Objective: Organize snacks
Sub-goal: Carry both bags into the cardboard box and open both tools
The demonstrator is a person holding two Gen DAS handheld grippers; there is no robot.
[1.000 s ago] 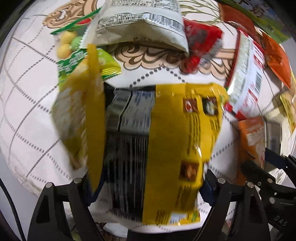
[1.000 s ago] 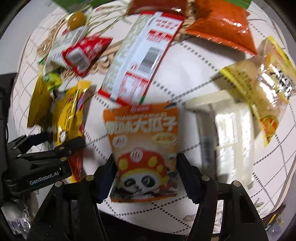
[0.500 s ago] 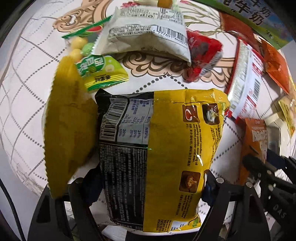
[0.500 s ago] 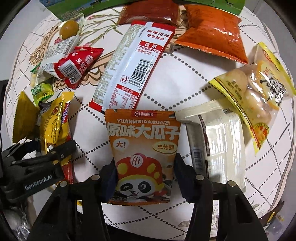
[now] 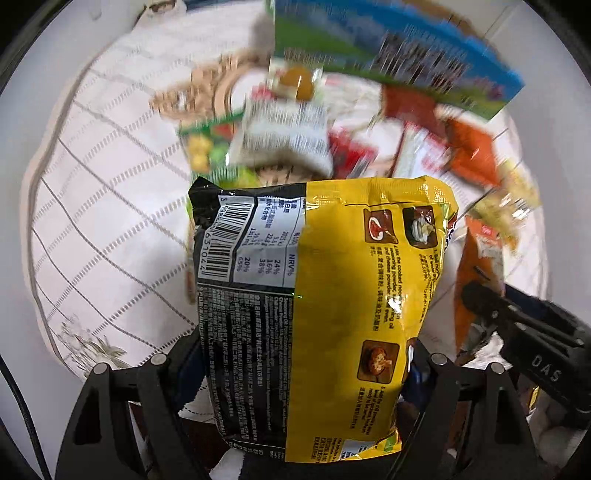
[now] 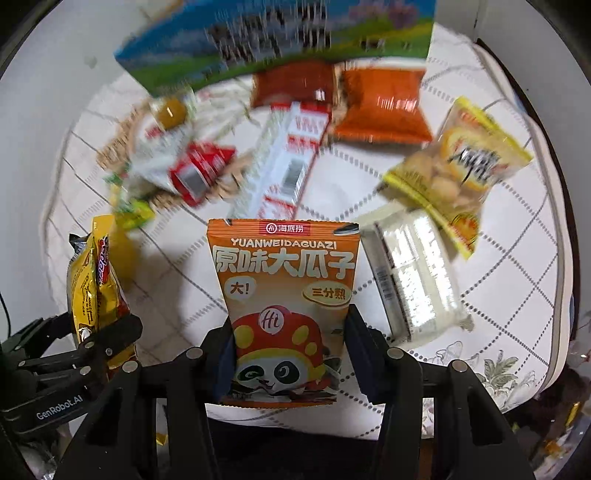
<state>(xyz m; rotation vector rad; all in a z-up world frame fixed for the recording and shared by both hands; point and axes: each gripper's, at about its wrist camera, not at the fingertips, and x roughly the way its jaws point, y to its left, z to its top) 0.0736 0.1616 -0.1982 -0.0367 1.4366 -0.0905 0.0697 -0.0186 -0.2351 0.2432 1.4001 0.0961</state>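
L tongs (image 5: 303, 363) clamped 1 yellow-and-black plastic noodle packet (image 5: 325, 302), held above the white quilted counter (image 5: 110, 236). R tongs (image 6: 284, 354) gripped 1 orange panda-print seed pouch (image 6: 284, 295), also lifted off it. On the counter: 2 orange-red foil bags (image 6: 380, 107), 1 long red-and-white barcoded pack (image 6: 284, 166), 1 yellow bag of round snacks (image 6: 458, 173), 1 clear wrapped pale block (image 6: 413, 273), 1 small red packet (image 6: 199, 170). 1 blue-green carton (image 6: 273, 33) stood at the back. Other items too blurred to count.
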